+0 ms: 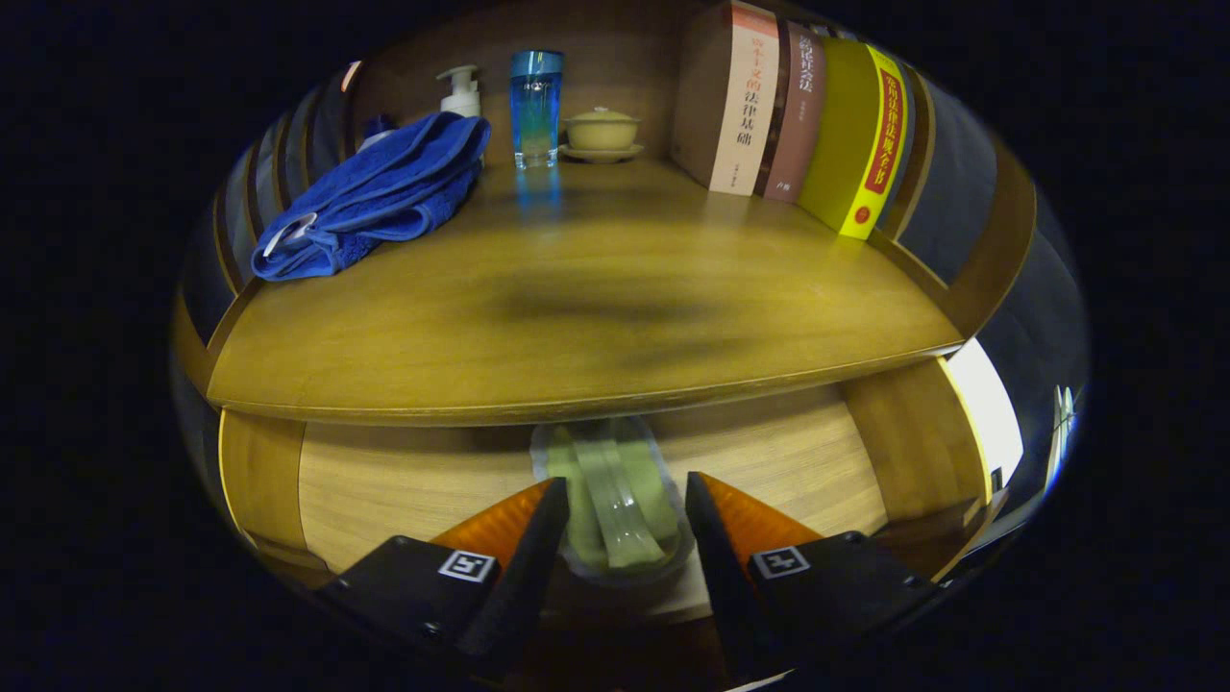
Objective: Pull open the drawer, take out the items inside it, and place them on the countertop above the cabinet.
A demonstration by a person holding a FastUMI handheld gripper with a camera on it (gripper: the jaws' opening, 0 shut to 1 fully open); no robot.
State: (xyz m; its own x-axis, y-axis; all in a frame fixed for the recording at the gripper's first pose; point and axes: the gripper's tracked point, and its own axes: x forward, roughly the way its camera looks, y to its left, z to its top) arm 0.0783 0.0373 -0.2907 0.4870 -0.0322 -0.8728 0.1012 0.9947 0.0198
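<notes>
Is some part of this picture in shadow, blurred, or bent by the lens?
Gripper view: a dark shadow lies across the wooden countertop; its front edge bows with fisheye distortion; the pale green translucent packet in the open wooden drawer looks soft and dim between the open gripper fingers.

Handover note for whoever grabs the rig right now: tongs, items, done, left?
Tongs: open, fingers either side of the clear packet, not pressing on it.
Drawer: pulled open below the countertop.
Packet: lying in the drawer, greenish contents, partly under the countertop edge.
Done: drawer opened.
Left: close on the packet, lift it out, set it on the bare countertop in front of the blue towel and books. Can't tell if anything else is in the drawer.
</notes>
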